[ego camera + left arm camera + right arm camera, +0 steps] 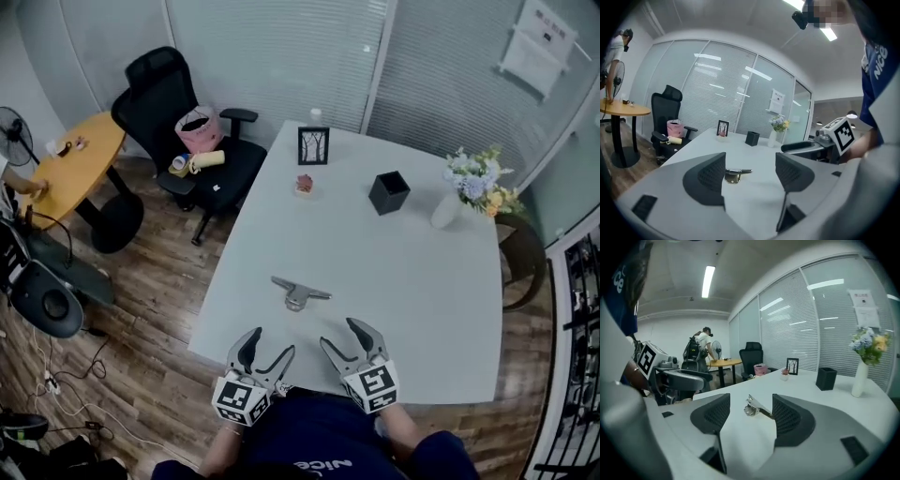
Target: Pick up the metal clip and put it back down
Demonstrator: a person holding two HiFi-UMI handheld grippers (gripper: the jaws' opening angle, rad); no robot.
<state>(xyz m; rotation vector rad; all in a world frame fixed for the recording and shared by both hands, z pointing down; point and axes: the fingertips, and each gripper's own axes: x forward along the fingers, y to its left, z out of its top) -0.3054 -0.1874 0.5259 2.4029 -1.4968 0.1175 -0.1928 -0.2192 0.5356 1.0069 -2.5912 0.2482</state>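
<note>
The metal clip lies flat on the white table, a little ahead of both grippers. My left gripper hangs over the table's near edge, open and empty. To its right my right gripper is open too, nothing between its fingers. In the left gripper view the clip shows on the table beyond the spread jaws of the left gripper. Likewise the right gripper view has the clip lying further out than the jaws of the right gripper, untouched.
At the table's far side stand a framed picture, a small pink ornament, a black box and a vase of flowers. A black office chair and a round yellow table are off to the left.
</note>
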